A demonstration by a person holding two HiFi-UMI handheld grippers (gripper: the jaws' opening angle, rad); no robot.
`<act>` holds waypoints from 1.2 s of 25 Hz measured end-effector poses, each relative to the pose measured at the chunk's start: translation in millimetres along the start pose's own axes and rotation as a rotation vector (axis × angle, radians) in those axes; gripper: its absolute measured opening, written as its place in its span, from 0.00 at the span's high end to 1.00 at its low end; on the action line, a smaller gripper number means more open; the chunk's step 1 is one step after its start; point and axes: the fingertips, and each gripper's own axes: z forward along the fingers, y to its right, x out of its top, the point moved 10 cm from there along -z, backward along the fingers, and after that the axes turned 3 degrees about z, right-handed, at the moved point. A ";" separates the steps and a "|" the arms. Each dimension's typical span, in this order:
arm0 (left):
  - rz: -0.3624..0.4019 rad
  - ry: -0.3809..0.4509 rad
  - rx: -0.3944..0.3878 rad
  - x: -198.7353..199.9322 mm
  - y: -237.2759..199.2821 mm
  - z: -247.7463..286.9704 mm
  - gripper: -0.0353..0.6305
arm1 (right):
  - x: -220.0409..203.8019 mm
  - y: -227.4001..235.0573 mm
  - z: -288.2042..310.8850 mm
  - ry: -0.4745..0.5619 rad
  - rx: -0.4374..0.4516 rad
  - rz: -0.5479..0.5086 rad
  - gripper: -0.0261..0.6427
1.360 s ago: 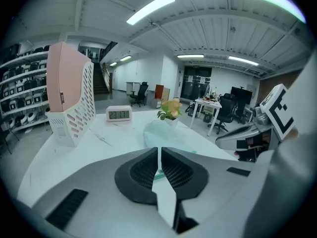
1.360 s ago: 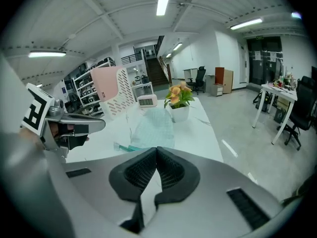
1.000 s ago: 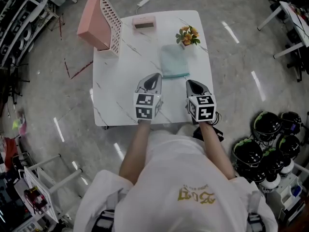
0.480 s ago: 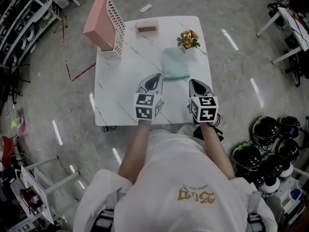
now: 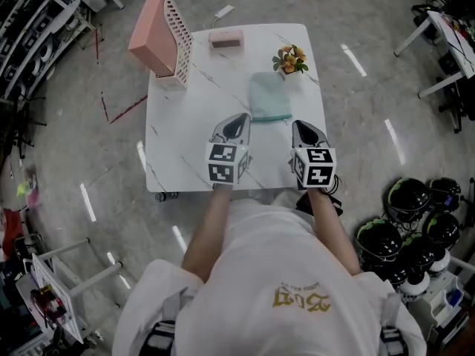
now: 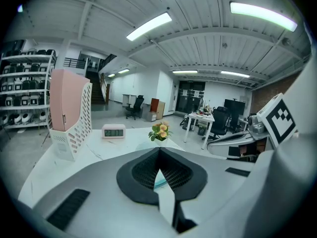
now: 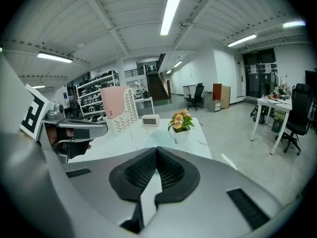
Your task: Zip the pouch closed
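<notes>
A pale teal pouch (image 5: 269,96) lies flat on the white marble table (image 5: 185,124), just beyond both grippers. My left gripper (image 5: 239,117) hovers over the table near the pouch's front left corner, jaws shut with nothing between them. My right gripper (image 5: 300,125) is level with it, off the pouch's front right corner, also shut and holding nothing. In the left gripper view the closed jaws (image 6: 159,150) hide most of the pouch (image 6: 144,145). In the right gripper view the pouch (image 7: 159,138) shows above the closed jaws (image 7: 156,149). The zipper is not discernible.
A pink file holder (image 5: 159,35) stands at the table's far left corner. A small pink clock (image 5: 225,40) sits at the far edge, and a flower pot (image 5: 289,58) stands right behind the pouch. Several helmets (image 5: 408,228) lie on the floor to the right.
The head camera shifted a little, so the table sits slightly lower right in the picture. Both grippers stay side by side and shut.
</notes>
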 end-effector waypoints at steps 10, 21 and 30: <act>-0.009 -0.011 0.001 -4.7 -0.8 -1.3 0.92 | -1.3 -0.2 0.7 -0.006 -0.003 -0.001 0.94; -0.018 -0.021 0.004 -6.8 -1.6 4.5 0.92 | -2.1 6.2 3.3 -0.010 -0.003 0.008 0.94; -0.024 -0.025 0.005 -7.8 -0.7 8.9 0.92 | -2.9 11.2 5.3 -0.017 -0.002 0.011 0.94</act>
